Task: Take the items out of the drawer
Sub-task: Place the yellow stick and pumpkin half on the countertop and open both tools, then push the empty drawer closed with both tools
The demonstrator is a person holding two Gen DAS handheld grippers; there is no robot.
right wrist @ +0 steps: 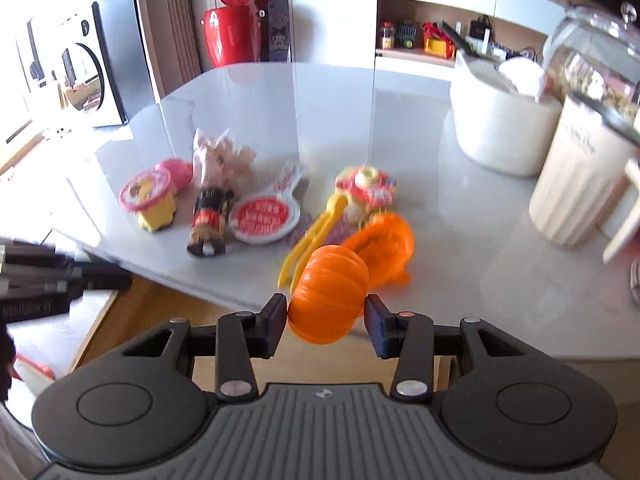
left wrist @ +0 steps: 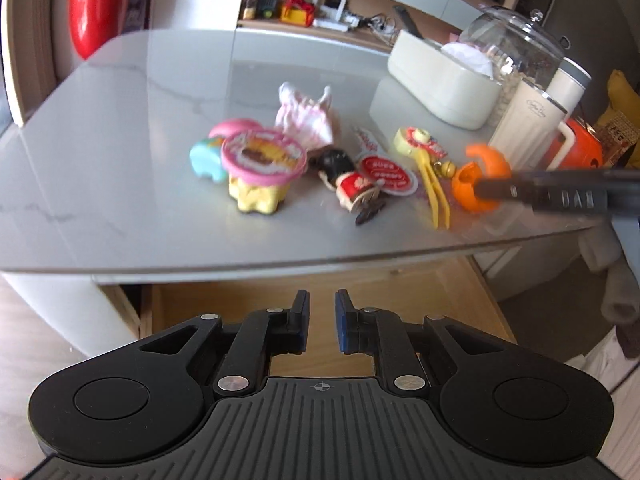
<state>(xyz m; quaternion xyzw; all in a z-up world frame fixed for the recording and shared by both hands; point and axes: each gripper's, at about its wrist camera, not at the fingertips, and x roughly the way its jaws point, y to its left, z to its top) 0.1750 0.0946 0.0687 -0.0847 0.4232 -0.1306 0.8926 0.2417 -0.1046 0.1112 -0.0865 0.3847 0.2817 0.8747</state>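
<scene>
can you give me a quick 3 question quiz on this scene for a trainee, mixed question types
1. True or false: the right gripper is shut on an orange pumpkin toy.
2. Multiple choice: what is between the fingers of the left gripper? A) a yellow clip B) nothing C) a doll
3. Short answer: where are the doll, the yellow tongs and the pink-lidded cup lying?

Key
1. True: both pads press on the pumpkin's sides.
2. B: the jaws stand slightly apart over the open wooden drawer, with nothing in the gap.
3. On the grey marble-look tabletop, not in the drawer.
</scene>
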